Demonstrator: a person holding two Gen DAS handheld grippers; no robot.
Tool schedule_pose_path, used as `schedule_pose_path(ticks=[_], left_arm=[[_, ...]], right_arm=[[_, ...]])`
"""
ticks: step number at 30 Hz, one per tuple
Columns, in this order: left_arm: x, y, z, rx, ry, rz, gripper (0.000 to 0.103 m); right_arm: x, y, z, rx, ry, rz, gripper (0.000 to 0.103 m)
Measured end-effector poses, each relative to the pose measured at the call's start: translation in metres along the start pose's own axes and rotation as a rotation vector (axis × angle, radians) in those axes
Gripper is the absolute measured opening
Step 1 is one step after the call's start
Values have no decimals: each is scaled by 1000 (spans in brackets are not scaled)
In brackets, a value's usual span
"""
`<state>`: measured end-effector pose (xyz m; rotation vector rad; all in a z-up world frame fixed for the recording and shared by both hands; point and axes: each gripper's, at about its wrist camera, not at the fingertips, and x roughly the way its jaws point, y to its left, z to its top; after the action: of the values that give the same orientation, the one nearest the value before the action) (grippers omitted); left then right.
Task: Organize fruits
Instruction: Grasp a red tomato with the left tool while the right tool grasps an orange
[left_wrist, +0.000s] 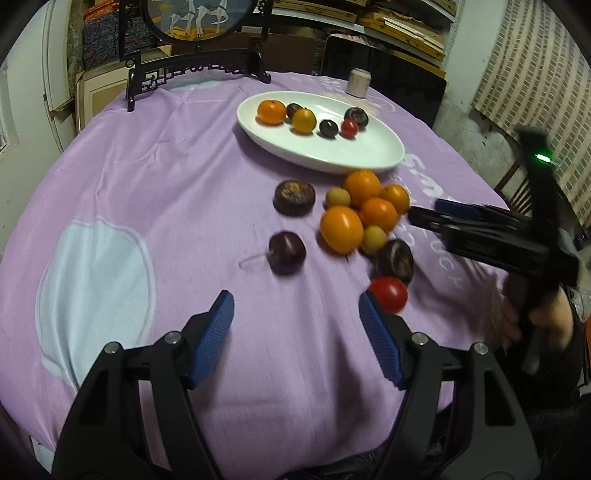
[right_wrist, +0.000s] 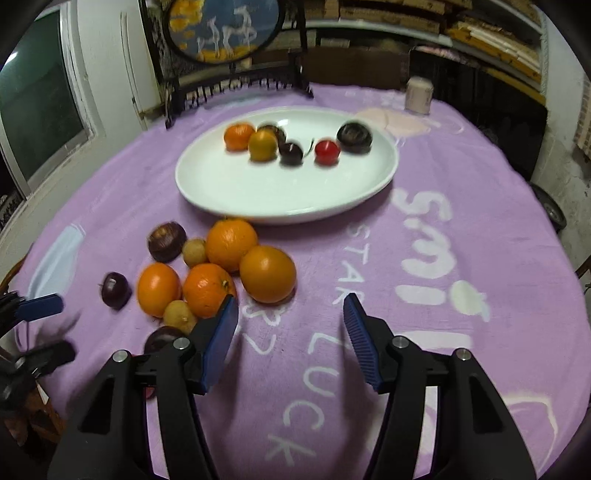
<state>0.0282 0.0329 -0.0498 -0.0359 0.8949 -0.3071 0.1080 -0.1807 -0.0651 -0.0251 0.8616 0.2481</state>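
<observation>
A white oval plate (left_wrist: 332, 158) (right_wrist: 258, 199) holds several fruits: oranges, dark plums and a red tomato (right_wrist: 327, 150). In front of it a loose pile lies on the cloth: several oranges (left_wrist: 341, 229) (right_wrist: 267, 274), small yellow fruits (left_wrist: 337, 196), dark plums (left_wrist: 287, 253) (right_wrist: 116, 290) and a red tomato (left_wrist: 388, 294). My left gripper (left_wrist: 295, 314) is open and empty above the cloth, its right finger beside the red tomato. My right gripper (right_wrist: 290, 314) is open and empty, just right of the pile; it also shows in the left wrist view (left_wrist: 439, 218).
A lilac tablecloth (left_wrist: 147, 184) with white lettering covers the round table. A black carved stand with a round picture (left_wrist: 195, 70) stands at the back. A small pale can (left_wrist: 358, 83) (right_wrist: 418, 95) sits behind the plate. Shelves and a door lie beyond.
</observation>
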Motion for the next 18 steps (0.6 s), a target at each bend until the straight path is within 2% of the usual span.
schedule_pose_path(ticks=[4,5,7,11,18], left_arm=[[-1,-4,-6,15,13,-26,72],[0,-7,-6,19,18,-32,72],[0,-11,-6,28,22,-37,72],[3,-23,-8,52,34,-52,72],[21,-48,-5,103,74,-98,72]], right_arm=[[21,2,8,9,23,16,60],[21,2,11,18,18,38,55],[23,2,16,20,28,85,35],[11,-3,6,60,47,101,35],[-35,-22,-26,104,9,107,36]])
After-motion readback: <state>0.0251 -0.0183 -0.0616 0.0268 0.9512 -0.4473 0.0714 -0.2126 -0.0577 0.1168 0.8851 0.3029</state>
